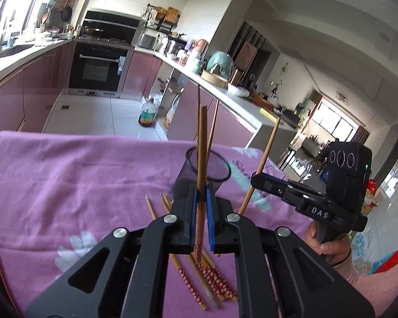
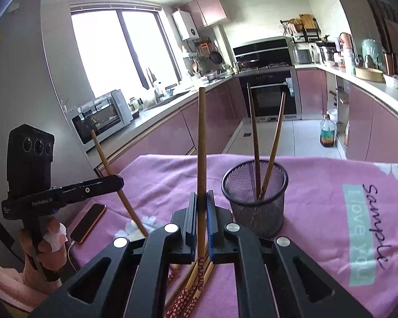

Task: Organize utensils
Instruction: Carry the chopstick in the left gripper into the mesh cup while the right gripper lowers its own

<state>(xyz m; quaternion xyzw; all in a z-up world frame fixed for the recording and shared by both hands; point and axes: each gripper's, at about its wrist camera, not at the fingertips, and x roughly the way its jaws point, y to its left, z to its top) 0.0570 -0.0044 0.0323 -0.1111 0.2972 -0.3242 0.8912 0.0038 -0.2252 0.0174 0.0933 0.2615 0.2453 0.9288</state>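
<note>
A black mesh cup [image 2: 255, 198] stands on the pink cloth and holds two chopsticks [image 2: 254, 137]; it also shows in the left wrist view [image 1: 208, 171]. My left gripper [image 1: 201, 198] is shut on a chopstick [image 1: 201, 143] held upright just before the cup. My right gripper [image 2: 201, 206] is shut on another chopstick [image 2: 201, 143], upright, left of the cup. Several loose chopsticks [image 1: 193, 283] lie on the cloth under the grippers; they also show in the right wrist view [image 2: 191, 286]. Each gripper shows in the other's view, the right one [image 1: 254, 180] and the left one [image 2: 119, 180].
The table is covered by a pink printed cloth [image 2: 331, 185]. A phone [image 2: 89, 222] on a cable lies at its left edge. Kitchen counters, an oven [image 1: 98, 66] and a bottle on the floor [image 1: 147, 112] lie beyond the table.
</note>
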